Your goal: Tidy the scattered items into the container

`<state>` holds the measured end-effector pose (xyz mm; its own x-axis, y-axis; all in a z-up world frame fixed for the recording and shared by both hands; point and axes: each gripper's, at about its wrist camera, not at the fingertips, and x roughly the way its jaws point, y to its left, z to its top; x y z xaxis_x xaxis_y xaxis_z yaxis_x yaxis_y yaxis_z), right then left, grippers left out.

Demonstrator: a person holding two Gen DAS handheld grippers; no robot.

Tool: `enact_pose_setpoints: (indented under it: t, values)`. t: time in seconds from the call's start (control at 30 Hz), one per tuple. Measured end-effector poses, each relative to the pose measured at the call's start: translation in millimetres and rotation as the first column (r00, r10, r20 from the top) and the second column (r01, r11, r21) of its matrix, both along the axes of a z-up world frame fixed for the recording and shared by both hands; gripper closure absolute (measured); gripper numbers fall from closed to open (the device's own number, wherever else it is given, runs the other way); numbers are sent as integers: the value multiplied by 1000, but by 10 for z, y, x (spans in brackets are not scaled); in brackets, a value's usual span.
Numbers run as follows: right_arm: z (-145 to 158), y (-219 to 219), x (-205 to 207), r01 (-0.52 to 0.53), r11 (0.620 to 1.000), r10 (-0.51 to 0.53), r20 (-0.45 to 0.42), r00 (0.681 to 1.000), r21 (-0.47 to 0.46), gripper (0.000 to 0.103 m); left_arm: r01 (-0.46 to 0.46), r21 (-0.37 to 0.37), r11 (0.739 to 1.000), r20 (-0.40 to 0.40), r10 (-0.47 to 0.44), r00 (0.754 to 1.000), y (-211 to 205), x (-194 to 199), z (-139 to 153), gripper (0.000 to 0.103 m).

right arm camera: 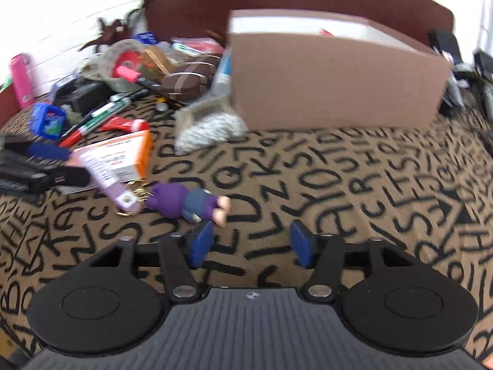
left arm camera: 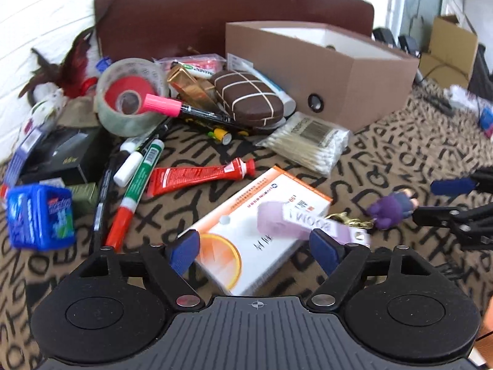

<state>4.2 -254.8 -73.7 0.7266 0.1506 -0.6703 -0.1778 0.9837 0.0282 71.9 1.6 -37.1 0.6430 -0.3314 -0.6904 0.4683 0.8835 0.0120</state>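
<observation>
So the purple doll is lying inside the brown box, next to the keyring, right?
Not quite. The purple doll is lying on the lettered cloth, out in front of the brown box, not inside it. It is next to the keyring, as you said. The right wrist view shows this most clearly.

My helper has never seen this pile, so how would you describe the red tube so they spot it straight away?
Start at the brown cardboard box on the letter-patterned cloth, then look left to the heap of clutter. In front of that heap, beside the green-and-red marker, lies the red tube. It is the only flat, squeezed red tube, with a red screw cap toward the box.
</observation>
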Motion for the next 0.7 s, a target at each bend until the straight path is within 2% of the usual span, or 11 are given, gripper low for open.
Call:
enact_pose_setpoints:
  t: [0.2, 0.3, 0.33, 0.37, 0.43, 0.5, 0.6, 0.63, 0.67, 0.7]
  values:
    - [0, 292, 195, -122, 992, 122, 2, 993, -33, 36, 40, 22, 999, 5, -40, 999, -90, 176, -34, 14]
    - [-60, 375, 286, -145, 989, 144, -19, 989, -13, 40, 46, 45, 998, 26, -48, 999, -140, 138, -38, 29]
    - [-75, 387, 304, -132, 991, 131, -18, 991, -16, 42, 49, 44, 998, 30, -50, 998, -155, 103, -21, 38]
    - [-73, 380, 317, -113, 994, 113, -21, 993, -9, 43, 36, 50, 998, 31, -37, 999, -165, 69, -8, 43]
    - [-47, 333, 339, -54, 998, 55, -43, 998, 18, 43, -45, 92, 995, 38, 41, 998, -174, -1, -2, 47]
    - [-30, 298, 302, -7, 1000, 7, -54, 999, 4, 43, -130, 110, 985, 52, 125, 991, -138, -111, -4, 54]
    - [-14, 251, 151, -3, 1000, 4, -87, 996, 4, 43, -181, 80, 980, 37, 178, 983, -36, -323, 12, 46]
    - [-6, 259, 78, -27, 1000, 28, -97, 995, 9, 43, -169, 61, 984, 26, 168, 986, -5, -377, 22, 41]
    - [1, 275, 18, -59, 998, 61, -103, 993, 17, 42, -150, 43, 988, 16, 150, 989, 13, -410, 31, 31]
    - [6, 293, -19, -93, 995, 95, -107, 990, 27, 39, -136, 32, 990, 9, 136, 991, 14, -419, 41, 27]
